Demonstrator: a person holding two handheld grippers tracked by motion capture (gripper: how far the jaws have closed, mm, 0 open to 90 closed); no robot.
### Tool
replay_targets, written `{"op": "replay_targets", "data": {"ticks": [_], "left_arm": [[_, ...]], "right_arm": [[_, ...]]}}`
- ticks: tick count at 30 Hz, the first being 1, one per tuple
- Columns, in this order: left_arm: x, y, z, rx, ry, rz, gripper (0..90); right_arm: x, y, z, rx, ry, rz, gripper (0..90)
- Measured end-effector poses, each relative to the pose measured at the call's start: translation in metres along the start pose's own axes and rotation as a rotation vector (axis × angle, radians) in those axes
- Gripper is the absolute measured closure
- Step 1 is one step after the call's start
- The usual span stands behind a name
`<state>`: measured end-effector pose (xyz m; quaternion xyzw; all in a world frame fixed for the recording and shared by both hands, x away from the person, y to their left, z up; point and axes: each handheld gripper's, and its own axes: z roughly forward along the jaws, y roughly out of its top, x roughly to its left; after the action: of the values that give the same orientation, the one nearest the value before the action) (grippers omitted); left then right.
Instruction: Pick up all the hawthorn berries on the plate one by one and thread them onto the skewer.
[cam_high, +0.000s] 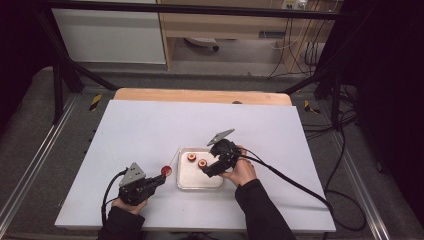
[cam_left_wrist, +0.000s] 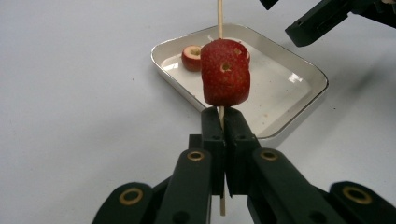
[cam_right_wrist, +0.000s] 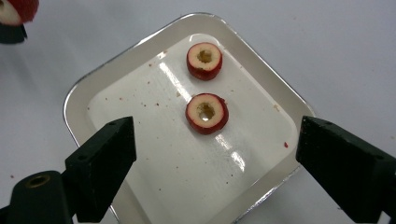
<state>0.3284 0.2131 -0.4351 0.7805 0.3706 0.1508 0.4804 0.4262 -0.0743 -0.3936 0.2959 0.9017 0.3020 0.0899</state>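
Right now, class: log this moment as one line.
left tool: shut on skewer | fruit piece: threaded | right tool: open over tray | two rings: in tray

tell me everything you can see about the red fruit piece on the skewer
The red fruit piece is a short, stubby chunk with dark red, speckled skin and two small holes in its facing side. It looks cored, like the two hollow pieces lying in the tray. A thin wooden skewer runs straight through it, sticking out above and below. The left tongs are shut on the skewer just under the fruit, holding it up off the table beside the tray. Nothing but the skewer visibly touches the fruit.
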Motion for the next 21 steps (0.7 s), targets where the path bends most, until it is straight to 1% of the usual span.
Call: {"op": "replay_targets", "data": {"ticks": [2, 4, 6, 9, 12, 13, 15, 18, 19, 21], "left_arm": [[0.000, 0.000, 0.001, 0.002, -0.003, -0.003, 88.0], [0.001, 0.000, 0.001, 0.003, -0.003, -0.004, 88.0], [0.001, 0.000, 0.001, 0.002, -0.005, -0.004, 88.0], [0.000, -0.001, 0.002, 0.006, -0.005, -0.003, 88.0], [0.000, -0.001, 0.003, 0.009, -0.008, -0.002, 88.0], [-0.001, -0.001, 0.003, 0.009, -0.009, -0.002, 88.0], [0.000, -0.001, 0.003, 0.010, -0.008, -0.001, 88.0], [0.000, -0.001, 0.003, 0.011, -0.008, -0.002, 88.0], [0.000, -0.001, 0.003, 0.011, -0.009, -0.002, 88.0], [0.000, -0.001, 0.004, 0.014, -0.008, 0.001, 88.0]], "right_arm": [[-0.002, 0.005, 0.004, 0.044, 0.008, -0.035, 15.2], [-0.004, 0.009, 0.009, 0.077, 0.022, -0.050, 17.1], [-0.006, 0.012, 0.012, 0.102, 0.018, -0.061, 18.5], [-0.007, 0.017, 0.017, 0.118, 0.032, -0.067, 23.0], [-0.008, 0.021, 0.023, 0.146, 0.051, -0.076, 29.4], [-0.008, 0.022, 0.024, 0.156, 0.051, -0.072, 30.6], [-0.009, 0.024, 0.029, 0.164, 0.063, -0.075, 33.7], [-0.009, 0.026, 0.034, 0.185, 0.079, -0.089, 36.8], [-0.010, 0.027, 0.036, 0.191, 0.081, -0.102, 38.0], [-0.009, 0.027, 0.039, 0.192, 0.087, -0.104, 41.6]]}}
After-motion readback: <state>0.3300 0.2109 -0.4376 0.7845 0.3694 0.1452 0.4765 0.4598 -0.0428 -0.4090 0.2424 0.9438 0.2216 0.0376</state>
